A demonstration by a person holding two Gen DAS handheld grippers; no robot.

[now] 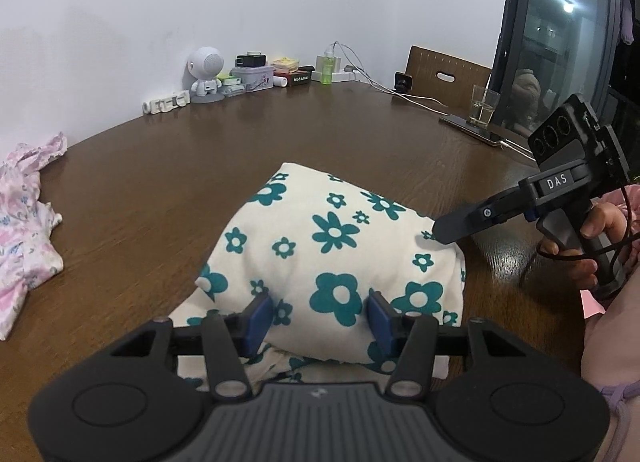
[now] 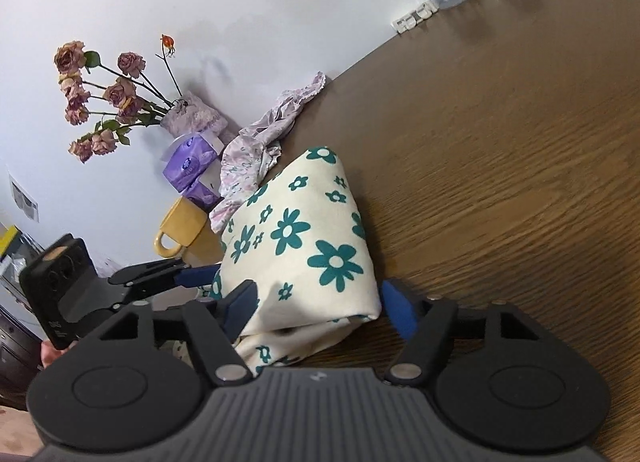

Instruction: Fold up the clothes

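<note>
A cream garment with teal flowers (image 1: pixel 332 258) lies folded into a thick bundle on the brown table (image 1: pixel 192 165). My left gripper (image 1: pixel 320 318) is open, its blue pads on either side of the bundle's near edge. My right gripper (image 2: pixel 316 310) is open too, straddling the bundle's right end (image 2: pixel 304 254). In the left wrist view the right gripper's fingertips (image 1: pixel 444 232) touch the cloth's right edge. A crumpled pink floral garment (image 1: pixel 24 229) lies at the table's left, also in the right wrist view (image 2: pixel 256 145).
Along the wall stand a white robot-shaped speaker (image 1: pixel 206 75), small boxes (image 1: pixel 256 75) and cables. A glass (image 1: pixel 484 109) and a phone (image 1: pixel 472 127) sit at the far right by a chair (image 1: pixel 444 75). A yellow mug (image 2: pixel 180 229), tissue pack (image 2: pixel 192 165) and dried roses (image 2: pixel 104 97) stand at the left.
</note>
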